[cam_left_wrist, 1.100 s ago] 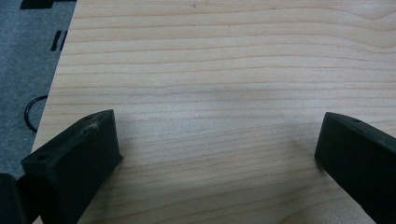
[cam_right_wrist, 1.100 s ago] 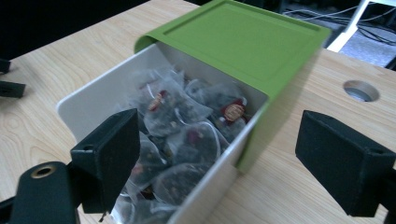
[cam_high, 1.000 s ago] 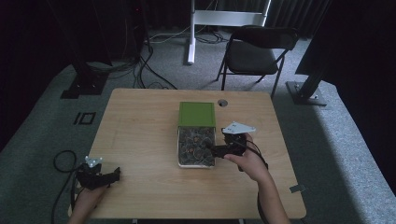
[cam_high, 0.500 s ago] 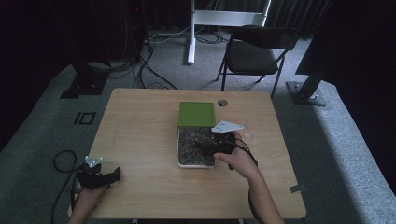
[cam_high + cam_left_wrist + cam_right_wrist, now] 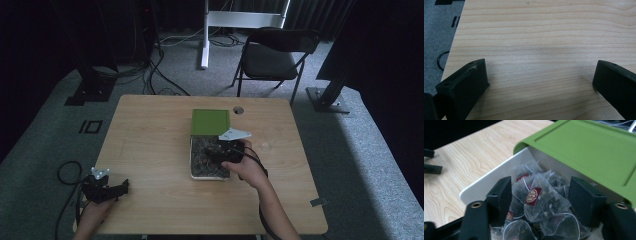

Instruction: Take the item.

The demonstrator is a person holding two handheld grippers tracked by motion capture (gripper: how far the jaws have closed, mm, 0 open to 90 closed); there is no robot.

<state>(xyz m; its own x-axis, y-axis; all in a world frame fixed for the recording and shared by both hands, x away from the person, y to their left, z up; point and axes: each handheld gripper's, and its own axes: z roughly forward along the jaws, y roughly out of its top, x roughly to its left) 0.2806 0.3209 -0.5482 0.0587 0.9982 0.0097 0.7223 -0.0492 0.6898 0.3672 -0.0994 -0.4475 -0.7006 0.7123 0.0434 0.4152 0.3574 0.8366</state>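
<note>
A white box (image 5: 191, 165) of clear tea bags (image 5: 201, 156) stands mid-table, its green lid (image 5: 210, 121) slid back over the far half. My right gripper (image 5: 223, 151), with its grey plate on top, is lowered over the open part of the box. In the right gripper view it (image 5: 541, 196) stands open, jaws either side of a tea bag with a red tag (image 5: 534, 195), the white wall (image 5: 486, 182) and green lid (image 5: 584, 147) just beyond. My left gripper (image 5: 106, 188) rests open at the table's near left corner, bare wood between its jaws (image 5: 539, 80).
The wooden table (image 5: 150, 135) has a round cable hole (image 5: 238, 110) behind the lid. A black folding chair (image 5: 272, 55) and a white stand (image 5: 205, 35) are beyond the far edge. A black cable loop (image 5: 67, 172) lies on the floor at left.
My right gripper has moved left from beside the box to over its open part and down among the tea bags. The left gripper has stayed put.
</note>
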